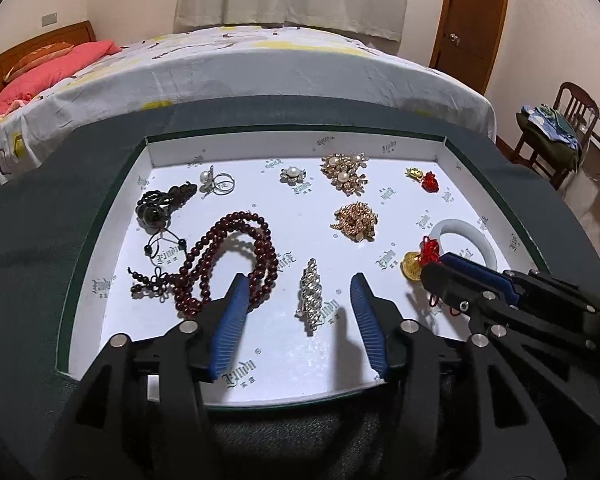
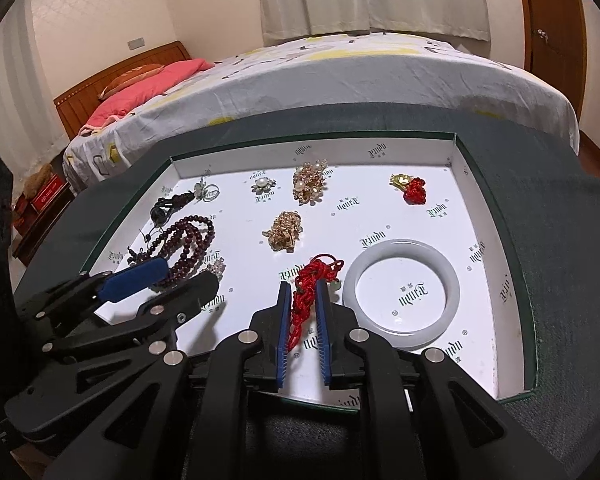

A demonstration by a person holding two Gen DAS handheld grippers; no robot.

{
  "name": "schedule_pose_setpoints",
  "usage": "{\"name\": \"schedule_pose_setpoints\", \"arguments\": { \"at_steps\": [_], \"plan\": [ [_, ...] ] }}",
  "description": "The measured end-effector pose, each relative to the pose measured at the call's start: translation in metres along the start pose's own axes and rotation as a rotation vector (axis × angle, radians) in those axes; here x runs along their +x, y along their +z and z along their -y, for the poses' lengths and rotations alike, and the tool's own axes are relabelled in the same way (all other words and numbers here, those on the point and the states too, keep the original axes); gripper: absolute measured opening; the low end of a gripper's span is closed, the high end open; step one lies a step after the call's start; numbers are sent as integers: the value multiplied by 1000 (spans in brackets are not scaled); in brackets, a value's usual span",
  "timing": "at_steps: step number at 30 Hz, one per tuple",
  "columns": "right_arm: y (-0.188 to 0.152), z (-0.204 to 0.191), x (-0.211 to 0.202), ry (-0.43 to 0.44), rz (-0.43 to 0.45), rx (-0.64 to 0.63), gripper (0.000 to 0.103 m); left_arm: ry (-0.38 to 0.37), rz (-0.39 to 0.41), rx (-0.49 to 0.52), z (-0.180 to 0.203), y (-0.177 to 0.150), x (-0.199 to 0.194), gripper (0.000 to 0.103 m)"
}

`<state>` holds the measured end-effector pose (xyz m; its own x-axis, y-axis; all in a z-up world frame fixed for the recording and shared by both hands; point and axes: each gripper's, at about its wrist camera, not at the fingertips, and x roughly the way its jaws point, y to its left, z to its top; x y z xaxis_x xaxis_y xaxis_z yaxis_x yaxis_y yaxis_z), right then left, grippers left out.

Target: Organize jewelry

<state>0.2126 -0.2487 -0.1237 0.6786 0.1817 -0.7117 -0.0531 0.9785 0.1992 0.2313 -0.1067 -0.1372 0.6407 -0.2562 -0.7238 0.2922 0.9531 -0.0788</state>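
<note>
A white box tray (image 1: 292, 148) holds jewelry. My left gripper (image 1: 300, 284) is open, its blue pads either side of a silver chain bracelet (image 1: 311, 298), low over the tray. Dark red prayer beads (image 1: 236, 256) lie by its left finger. My right gripper (image 2: 303, 286) is shut on a red knotted cord charm (image 2: 314, 284) with a gold coin (image 1: 413, 267), next to a white jade bangle (image 2: 404, 296). The right gripper also shows in the left wrist view (image 1: 440, 268), the left gripper in the right wrist view (image 2: 180, 276).
Also in the tray are a gold chain pile (image 1: 356, 222), a pearl and gold brooch (image 1: 345, 174), a small pearl flower (image 1: 293, 174), a gold and red charm (image 1: 422, 178), silver rings (image 1: 220, 182) and a dark cord pendant (image 1: 156, 208). The tray sits on a dark green cloth (image 1: 40, 220) before a bed (image 1: 260, 64).
</note>
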Motion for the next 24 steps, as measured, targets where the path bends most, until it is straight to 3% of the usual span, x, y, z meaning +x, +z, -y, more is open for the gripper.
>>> {"name": "schedule_pose_setpoints", "arguments": {
  "at_steps": [2, 4, 12, 19, 24],
  "plan": [
    [0, 2, -2, 1, 8, 9, 32, 9, -1, -10, -4, 0, -2, 53],
    [0, 2, -3, -1, 12, 9, 37, 10, -3, -26, -9, -1, -3, 59],
    [-3, 0, -6, -5, 14, 6, 40, 23, -3, -51, -17, -4, -9, 71],
    [-4, 5, -21, -46, 52, 14, 65, 23, 4, -65, -18, -5, -17, 80],
    [-6, 9, -36, -78, 79, 23, 73, 68, 33, -38, -12, -5, -32, 87]
  ]
}}
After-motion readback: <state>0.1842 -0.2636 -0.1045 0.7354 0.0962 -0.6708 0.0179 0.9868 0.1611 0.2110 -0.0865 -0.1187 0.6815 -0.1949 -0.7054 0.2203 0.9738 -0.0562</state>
